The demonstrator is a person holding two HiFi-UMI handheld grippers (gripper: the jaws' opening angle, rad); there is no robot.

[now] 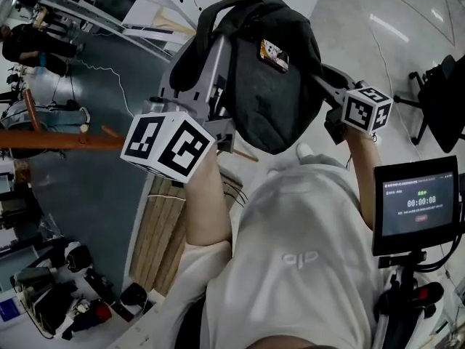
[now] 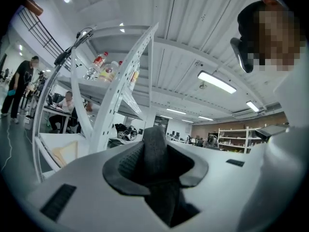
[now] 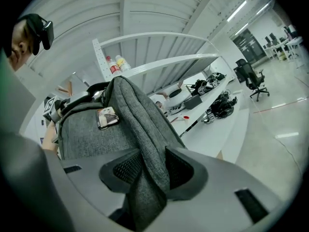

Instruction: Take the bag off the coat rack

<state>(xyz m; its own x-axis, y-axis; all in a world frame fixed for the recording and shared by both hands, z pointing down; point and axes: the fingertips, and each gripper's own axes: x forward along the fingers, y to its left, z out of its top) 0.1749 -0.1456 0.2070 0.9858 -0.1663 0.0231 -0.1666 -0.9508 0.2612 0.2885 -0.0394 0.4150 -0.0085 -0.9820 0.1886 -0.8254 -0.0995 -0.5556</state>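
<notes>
A dark grey fabric bag with a small picture tag hangs in the air between both raised grippers. My left gripper reaches in from the left, its marker cube near my arm, and its tips are hidden by the bag. In the left gripper view the left gripper is shut on a dark strap. My right gripper holds the bag's right side. In the right gripper view the right gripper is shut on a grey strap, with the bag's body beyond. A brown wooden pole with pegs, seemingly the coat rack, lies apart at the left.
A white shelving rack holding bottles rises beside the left gripper. A small screen on a stand is at the lower right and an office chair behind it. Wooden slats lie below. People stand at the far left.
</notes>
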